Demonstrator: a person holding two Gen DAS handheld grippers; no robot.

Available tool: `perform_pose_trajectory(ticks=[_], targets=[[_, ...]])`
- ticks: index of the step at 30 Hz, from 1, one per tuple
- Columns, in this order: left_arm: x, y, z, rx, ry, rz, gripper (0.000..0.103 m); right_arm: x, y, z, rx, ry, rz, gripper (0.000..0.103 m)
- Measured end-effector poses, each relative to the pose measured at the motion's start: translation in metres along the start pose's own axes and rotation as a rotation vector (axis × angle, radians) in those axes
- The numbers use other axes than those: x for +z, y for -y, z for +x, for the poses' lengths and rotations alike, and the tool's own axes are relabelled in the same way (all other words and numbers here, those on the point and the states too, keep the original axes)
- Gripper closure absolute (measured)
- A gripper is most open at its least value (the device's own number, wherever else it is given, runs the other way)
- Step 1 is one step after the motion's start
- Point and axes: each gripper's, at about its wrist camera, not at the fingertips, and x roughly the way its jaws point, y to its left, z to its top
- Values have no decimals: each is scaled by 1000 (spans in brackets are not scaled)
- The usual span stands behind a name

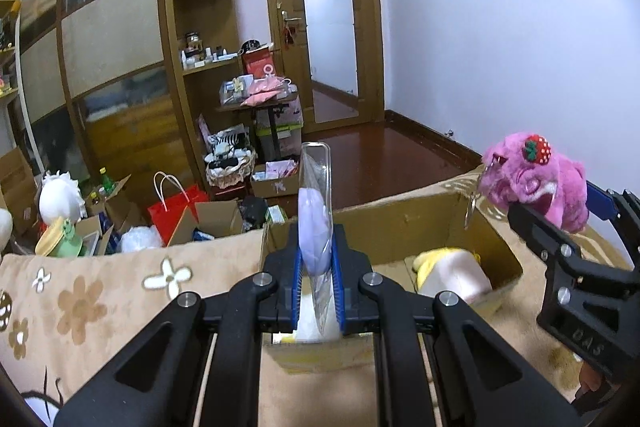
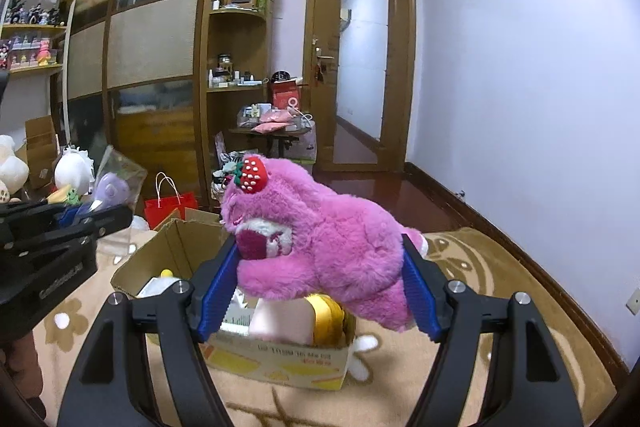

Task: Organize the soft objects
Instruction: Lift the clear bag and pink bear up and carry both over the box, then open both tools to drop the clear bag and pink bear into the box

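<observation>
My left gripper (image 1: pixel 317 279) is shut on a purple soft toy in a clear plastic bag (image 1: pixel 315 227), held upright over the near edge of an open cardboard box (image 1: pixel 400 223). It also shows at the left of the right wrist view (image 2: pixel 86 213) with the bagged toy (image 2: pixel 114 187). My right gripper (image 2: pixel 320 279) is shut on a pink plush bear with a strawberry on its head (image 2: pixel 320 227), held above the box (image 2: pixel 280 355). The bear also shows in the left wrist view (image 1: pixel 536 179). Inside the box lies a yellow and white plush (image 1: pixel 452 271).
The box stands on a beige flower-patterned blanket (image 1: pixel 100 299). Beyond it the floor holds a red bag (image 1: pixel 172 207), cardboard boxes (image 1: pixel 216 219), white plush toys (image 1: pixel 60 195) and a small cluttered table (image 1: pixel 260 99). Wardrobe, shelves and door stand behind.
</observation>
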Motion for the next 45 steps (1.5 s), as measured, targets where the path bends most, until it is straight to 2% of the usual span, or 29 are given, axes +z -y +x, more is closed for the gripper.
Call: perform_pose_trajectory(ticks=[11, 24, 31, 35, 37, 38, 42, 45], targets=[[2, -6, 32, 1, -37, -12, 91, -2, -2, 37, 36, -35, -21, 24], [-12, -10, 66, -9, -134, -22, 89, -13, 0, 74, 114, -115, 1, 20], [-18, -18, 73, -13, -179, -65, 83, -18, 5, 84, 168, -150, 55, 20], [-21, -21, 75, -14, -201, -72, 73, -20, 7, 84, 179, -156, 69, 19], [-22, -21, 73, -10, -202, -67, 68, -20, 8, 83, 175, -155, 77, 14], [-22, -20, 73, -6, -202, -63, 64, -20, 9, 82, 176, -154, 83, 11], [-22, -22, 66, 12, -191, -65, 41, -19, 11, 80, 173, -158, 91, 10], [-22, -23, 59, 25, -182, -57, 34, -18, 11, 75, 161, -161, 88, 5]])
